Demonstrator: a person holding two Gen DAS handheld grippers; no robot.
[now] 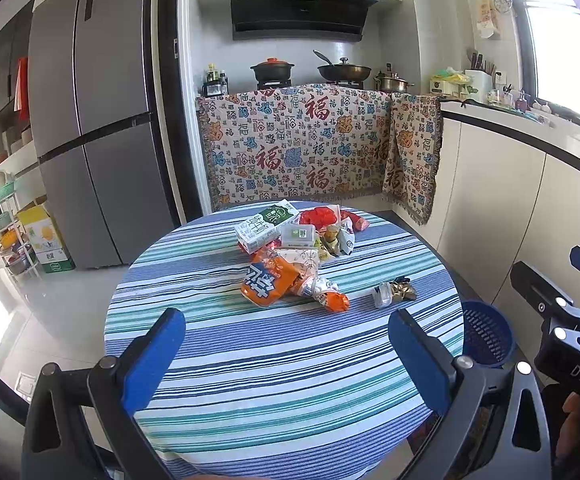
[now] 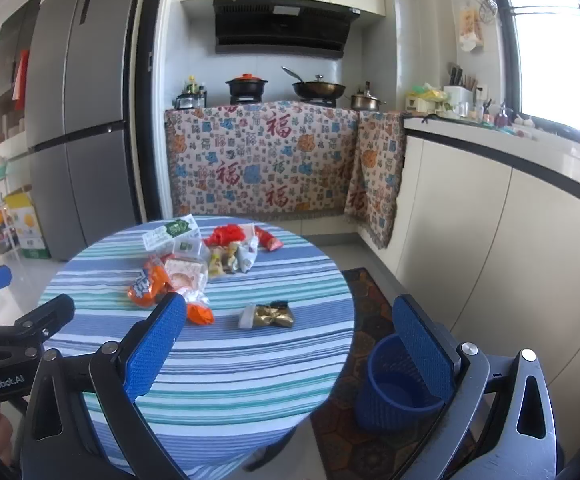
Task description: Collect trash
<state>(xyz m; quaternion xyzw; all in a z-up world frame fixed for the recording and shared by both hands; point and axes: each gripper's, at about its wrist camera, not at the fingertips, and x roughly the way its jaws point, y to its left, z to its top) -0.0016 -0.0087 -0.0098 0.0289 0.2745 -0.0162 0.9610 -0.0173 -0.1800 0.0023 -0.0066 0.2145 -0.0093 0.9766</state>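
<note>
1. A round table (image 1: 250,360) draped in a blue, green and white striped cloth stands in a kitchen, with a pile of trash near its middle.
2. The pile holds a green-and-white carton (image 1: 264,224), an orange snack bag (image 1: 264,280), a red wrapper (image 1: 318,216) and smaller packets; a gold-and-white wrapper (image 2: 268,315) lies apart, toward the right edge.
3. The left gripper (image 1: 286,352) hovers over the near edge of the table, its blue-padded jaws spread wide and holding nothing.
4. The right gripper (image 2: 290,340) hangs near the table's right side, jaws likewise apart and empty.
5. A blue mesh bin (image 2: 398,384) stands on a patterned rug (image 2: 366,292) on the floor, just beside the table.
</note>
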